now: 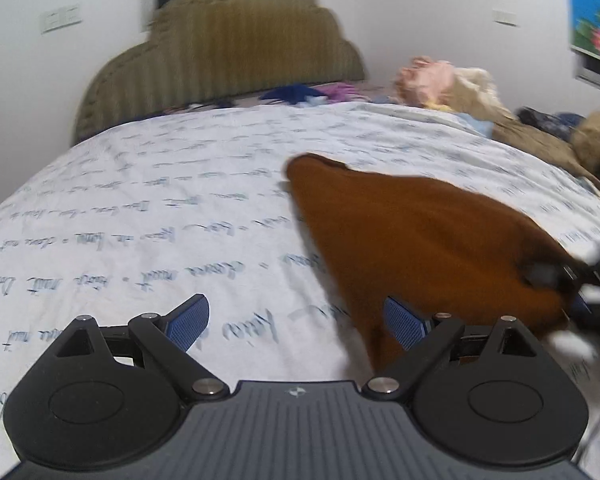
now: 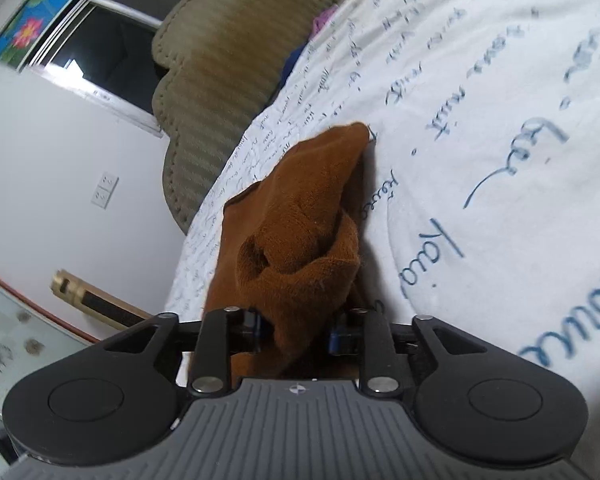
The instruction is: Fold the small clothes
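A small brown garment [image 1: 416, 236] lies partly lifted over the white bedsheet with blue script [image 1: 148, 216]. My left gripper [image 1: 296, 320] is open and empty, its blue pads [image 1: 188, 322] just above the sheet, the right pad beside the garment's near edge. My right gripper [image 2: 296, 328] is shut on the brown garment [image 2: 300, 216], which bunches up between its fingers and stretches away toward the headboard. In the left wrist view the right gripper [image 1: 572, 280] shows at the right edge, pinching the garment's corner.
An olive cloud-shaped headboard [image 1: 220, 60] stands at the far end of the bed. A pile of other clothes [image 1: 440, 80] lies at the far right of the bed. A window [image 2: 112, 40] and white wall are beyond the bed.
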The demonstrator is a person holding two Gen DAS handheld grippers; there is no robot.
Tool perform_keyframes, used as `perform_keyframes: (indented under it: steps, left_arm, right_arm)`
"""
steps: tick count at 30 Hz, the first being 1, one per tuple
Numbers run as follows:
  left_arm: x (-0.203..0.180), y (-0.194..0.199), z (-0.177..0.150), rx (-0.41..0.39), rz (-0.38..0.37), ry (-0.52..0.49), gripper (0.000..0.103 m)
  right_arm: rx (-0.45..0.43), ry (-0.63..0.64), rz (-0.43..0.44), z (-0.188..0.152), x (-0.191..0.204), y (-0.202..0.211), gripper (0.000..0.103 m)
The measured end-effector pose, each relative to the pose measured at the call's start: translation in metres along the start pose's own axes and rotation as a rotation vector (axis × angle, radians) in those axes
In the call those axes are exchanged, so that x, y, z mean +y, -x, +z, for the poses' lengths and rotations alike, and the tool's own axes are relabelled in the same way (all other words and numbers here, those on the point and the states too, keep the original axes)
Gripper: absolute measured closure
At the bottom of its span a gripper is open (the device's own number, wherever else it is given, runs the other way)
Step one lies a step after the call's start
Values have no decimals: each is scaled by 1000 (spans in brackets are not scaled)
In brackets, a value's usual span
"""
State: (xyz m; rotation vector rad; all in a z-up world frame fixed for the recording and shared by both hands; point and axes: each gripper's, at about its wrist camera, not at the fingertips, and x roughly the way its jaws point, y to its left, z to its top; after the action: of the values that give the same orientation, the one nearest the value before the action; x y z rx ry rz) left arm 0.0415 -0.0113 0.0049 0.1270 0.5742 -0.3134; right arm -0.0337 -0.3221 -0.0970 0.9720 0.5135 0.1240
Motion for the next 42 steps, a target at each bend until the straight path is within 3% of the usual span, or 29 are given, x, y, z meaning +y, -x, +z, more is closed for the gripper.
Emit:
perform_keyframes:
  steps: [2,6,8,9,12,16,18,23,26,31,34,39,42]
  left_arm:
    - [5,-4,11,-35,91,22,8]
    - [-7,-3,20,-217,468,-114,8]
    - [-17,0,16,-284,576,-177,5]
    - [-22,1,14,-294,594,-194,2]
    - [-24,-1,11,-239,486,-176,2]
    - [-9,-12,17,-109,313,-39,2]
    - [-2,-14,21,-74,252,28,2]
    - [7,-10,21,-26,51,119,2]
    - [3,-12,17,28,-61,169,2]
    - [-7,-18,8,99,-153,212,2]
    - [-9,-33,12,148,-196,224,2]
    - [8,-87,22,285,-277,366,2]
    - [22,-115,34,300,-350,455,2]
  right_arm:
    - [-8,35,-7,-2,1,1,71]
    - [-27,66,-1,-6,-2,2,71]
    - [-34,75,6,-6,-4,5,70]
    - [-35,73,9,-6,-5,5,70]
    - [-32,67,11,-5,-5,4,69]
    - [-30,75,4,-4,-3,5,68]
    - [-27,78,2,-5,-1,8,63]
    - [-30,80,32,-3,9,16,34]
    - [-39,90,14,1,14,18,29]
    - [-58,168,-141,3,23,23,27]
    - [-60,187,-171,7,23,23,13]
    - [39,141,-90,40,6,-9,12]
    - [121,124,11,67,-7,-39,12]
